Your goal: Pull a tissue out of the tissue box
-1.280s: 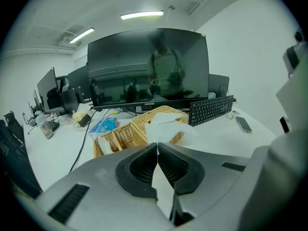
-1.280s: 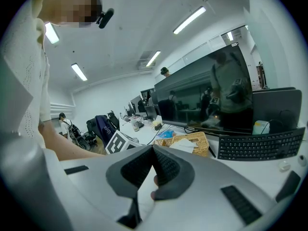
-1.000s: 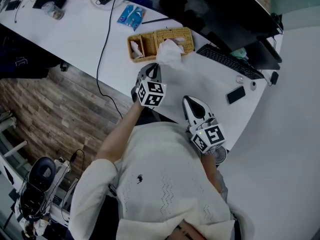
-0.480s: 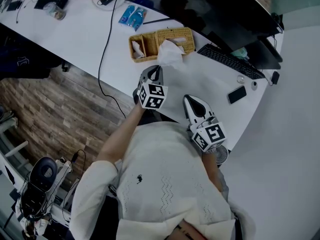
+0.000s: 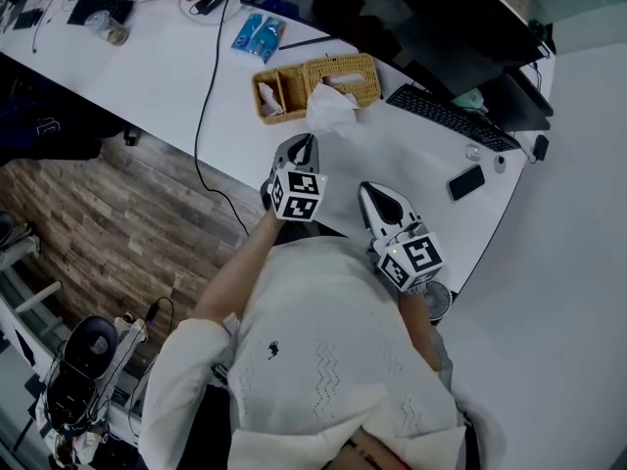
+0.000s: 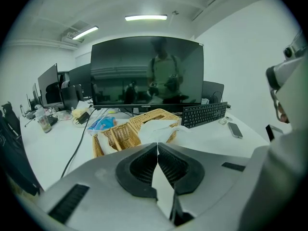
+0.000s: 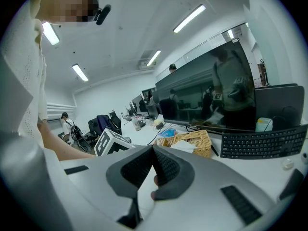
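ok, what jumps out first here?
A white tissue bunched up out of the wicker tissue box mid-desk, in front of the big dark monitor. The left tool is shut on its near edge. The right tool sits shut and empty beside it, nearer the person.

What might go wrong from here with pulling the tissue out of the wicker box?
1. The left gripper pinches only the near edge of the tissue; it may tear or slip.
2. Nothing holds the tissue box: the right gripper is shut, away from it, so the box might drag along.
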Motion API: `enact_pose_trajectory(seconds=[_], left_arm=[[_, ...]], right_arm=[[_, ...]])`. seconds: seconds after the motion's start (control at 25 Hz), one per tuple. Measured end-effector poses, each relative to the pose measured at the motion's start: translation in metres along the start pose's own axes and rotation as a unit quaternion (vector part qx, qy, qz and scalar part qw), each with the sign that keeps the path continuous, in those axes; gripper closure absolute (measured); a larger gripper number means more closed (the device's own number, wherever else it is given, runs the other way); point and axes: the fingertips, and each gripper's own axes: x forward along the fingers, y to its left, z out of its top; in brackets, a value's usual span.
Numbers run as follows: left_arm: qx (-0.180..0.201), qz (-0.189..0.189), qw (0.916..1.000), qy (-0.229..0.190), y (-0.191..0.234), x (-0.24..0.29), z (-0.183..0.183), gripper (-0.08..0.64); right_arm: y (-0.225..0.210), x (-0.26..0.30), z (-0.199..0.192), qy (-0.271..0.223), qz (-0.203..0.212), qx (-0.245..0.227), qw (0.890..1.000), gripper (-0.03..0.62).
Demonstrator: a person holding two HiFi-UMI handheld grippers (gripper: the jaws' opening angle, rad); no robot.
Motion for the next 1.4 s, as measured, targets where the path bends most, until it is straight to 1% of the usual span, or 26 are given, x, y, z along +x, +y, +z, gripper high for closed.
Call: enact_pose_trajectory(seconds=[0.6,0.84,1.04,1.4], left_arm=[[0.005,-0.015,0.9999,0.003,-0.01,-0.021,-0.005,0.545],[0.008,-0.03,0.9995,-0.005,-0.015,-0.033,-0.005,0.545],[-0.004,-0.039,0.9992,-0.008,-0.018,-0.041,-0.005,0.545],[-0.009,-0.063,0.9967,-0.05,-0.019,-0.063,0.017,0.545]], right_arm=[[-0.006,0.0,-0.002,-0.005,-0.005,0.001,1.0,0.591],[-0.008,0.001,-0.003,-0.007,-0.007,0.005,1.0,0.591],[-0.01,0.002,-0.004,-0.007,-0.008,0.007,1.0,0.591],[-0.012,0.004,-0.004,-0.005,-0.009,0.006,1.0,0.591]])
